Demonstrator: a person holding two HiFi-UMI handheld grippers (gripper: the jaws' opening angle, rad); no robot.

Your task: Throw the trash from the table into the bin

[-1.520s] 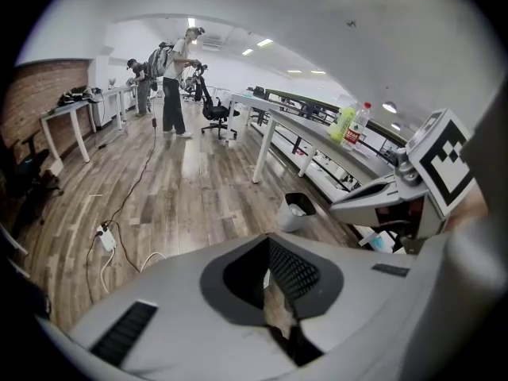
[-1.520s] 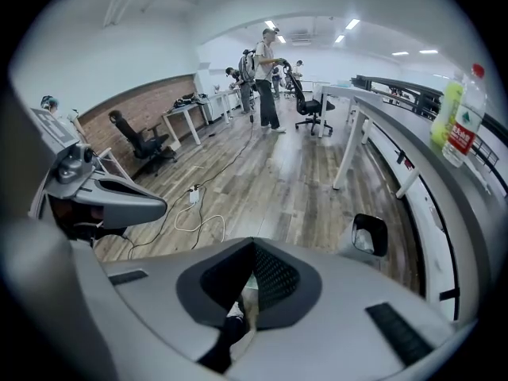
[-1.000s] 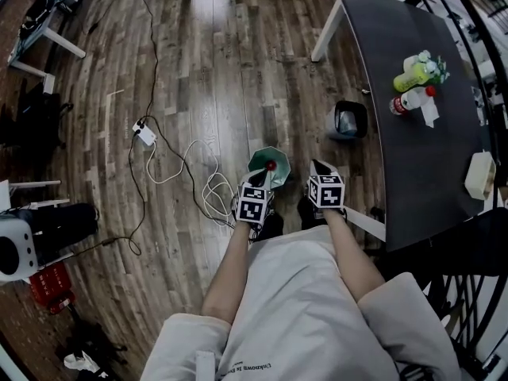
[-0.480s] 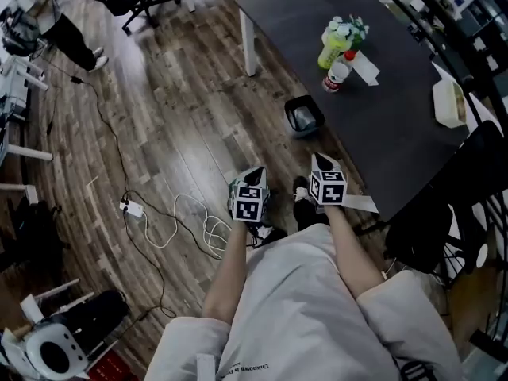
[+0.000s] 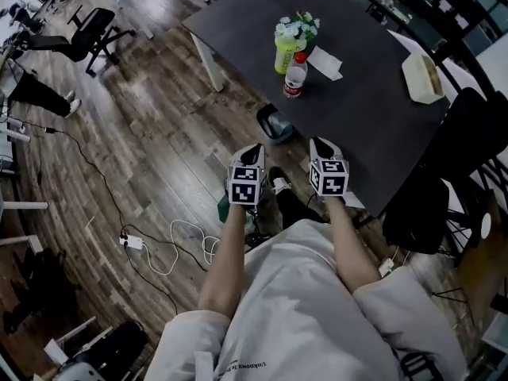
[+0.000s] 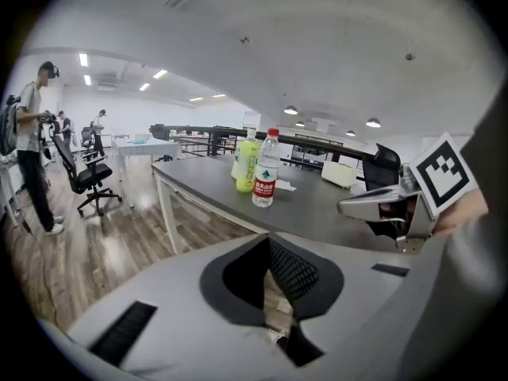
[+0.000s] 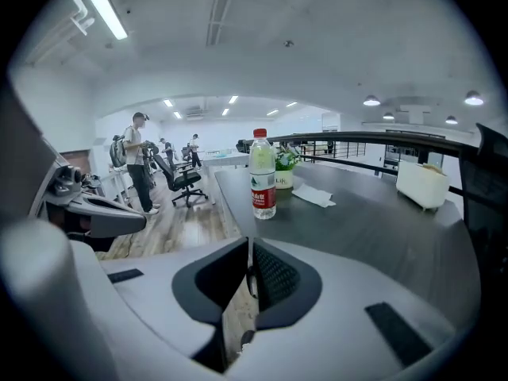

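The person wears a loose, pale grey short-sleeved T-shirt (image 5: 309,292) with a line of small dark print (image 5: 242,366) at its near edge. Its wide sleeves (image 5: 178,344) end above the elbows, and dark shoes (image 5: 292,206) show just beyond the far hem. The left tongs (image 5: 252,151) and right tongs (image 5: 319,144) have smooth light grey shells, each topped by a white cube (image 5: 246,186) with black square markers. Their inner pads (image 6: 295,272) are black and mesh-textured. The right jaws have just been opening slightly, with nothing between them.
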